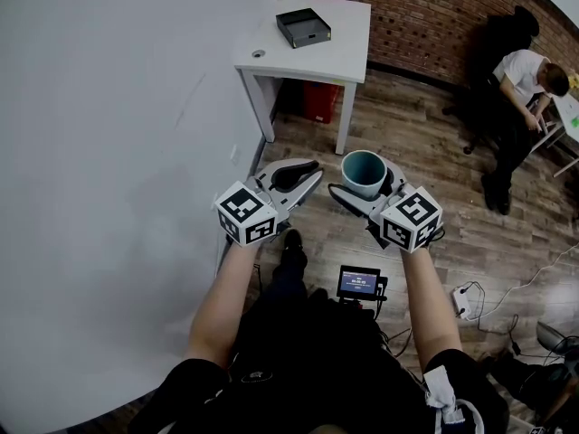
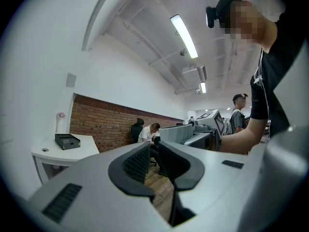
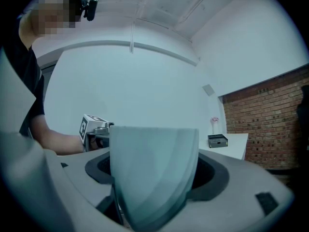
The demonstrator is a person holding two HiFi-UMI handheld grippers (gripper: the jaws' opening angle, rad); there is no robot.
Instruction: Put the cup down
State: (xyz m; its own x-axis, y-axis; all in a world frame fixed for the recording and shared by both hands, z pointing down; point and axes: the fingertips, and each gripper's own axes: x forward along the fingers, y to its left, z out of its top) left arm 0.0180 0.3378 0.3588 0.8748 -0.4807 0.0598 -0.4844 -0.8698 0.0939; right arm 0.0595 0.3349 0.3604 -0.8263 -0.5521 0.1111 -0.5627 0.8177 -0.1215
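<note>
A teal cup (image 1: 364, 172) is held upright in the air over the wooden floor, mouth up, and it looks empty. My right gripper (image 1: 369, 191) is shut on it, one jaw on each side of its wall. The right gripper view is mostly filled by the cup (image 3: 153, 170) between the two black pads. My left gripper (image 1: 303, 175) hangs just left of the cup, apart from it, shut with nothing in it. In the left gripper view its pads (image 2: 140, 162) stand almost together. Both grippers are beside the edge of the big white table (image 1: 109, 152).
A small white table (image 1: 339, 57) stands ahead with a black box (image 1: 303, 27) on it and a red bin (image 1: 320, 100) beneath. A person sits at the far right (image 1: 525, 84). A small screen (image 1: 359, 283), a power strip (image 1: 469, 298) and cables lie on the floor.
</note>
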